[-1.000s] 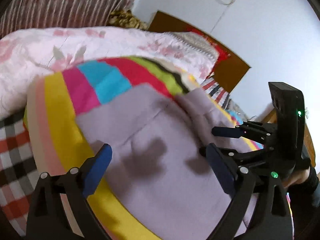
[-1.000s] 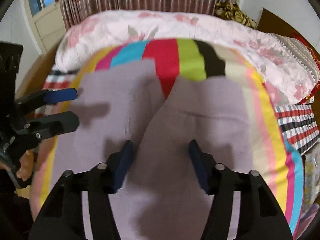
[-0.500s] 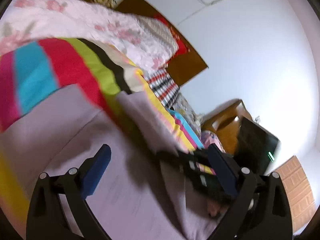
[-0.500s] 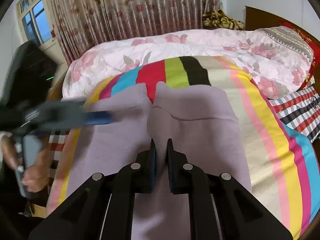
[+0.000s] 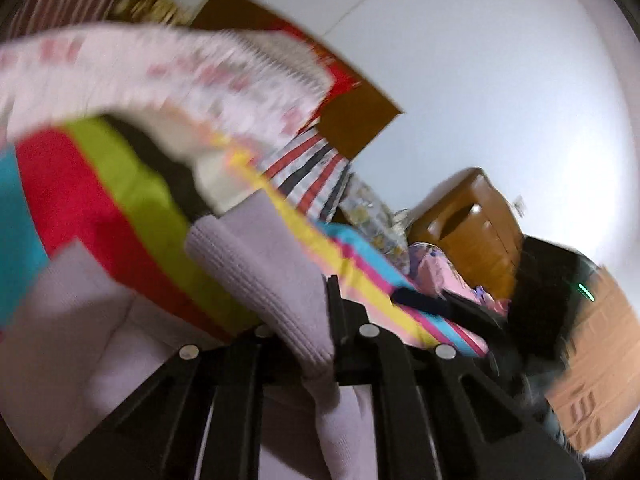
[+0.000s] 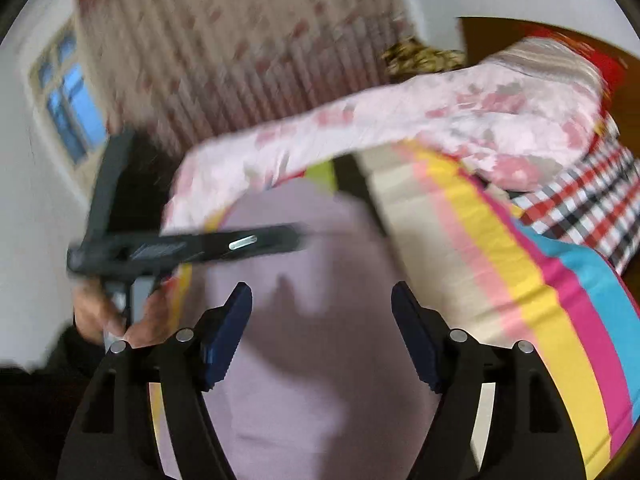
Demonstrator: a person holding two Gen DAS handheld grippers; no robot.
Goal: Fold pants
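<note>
The lilac pants (image 6: 296, 360) lie on a striped bedspread (image 6: 532, 292). In the left wrist view my left gripper (image 5: 316, 320) is shut on a ribbed edge of the pants (image 5: 264, 264) and holds it lifted off the bed. In the right wrist view my right gripper (image 6: 320, 332) is open and empty above the flat pants cloth. The left gripper also shows there, blurred, as a dark bar (image 6: 192, 248) crossing above the pants at the left. The right gripper shows blurred at the right of the left wrist view (image 5: 440, 304).
A pink floral quilt (image 6: 440, 120) lies at the far side of the bed. A checked sheet (image 6: 580, 208) lies at the right. A wooden headboard (image 5: 352, 108) and a wooden cabinet (image 5: 472, 224) stand by the white wall. Curtains (image 6: 240, 52) and a window (image 6: 68, 116) are behind.
My left gripper went from open to shut on the pants' ribbed edge and lifted it. My right gripper, shut on the pants half a second ago, has opened and let go.
</note>
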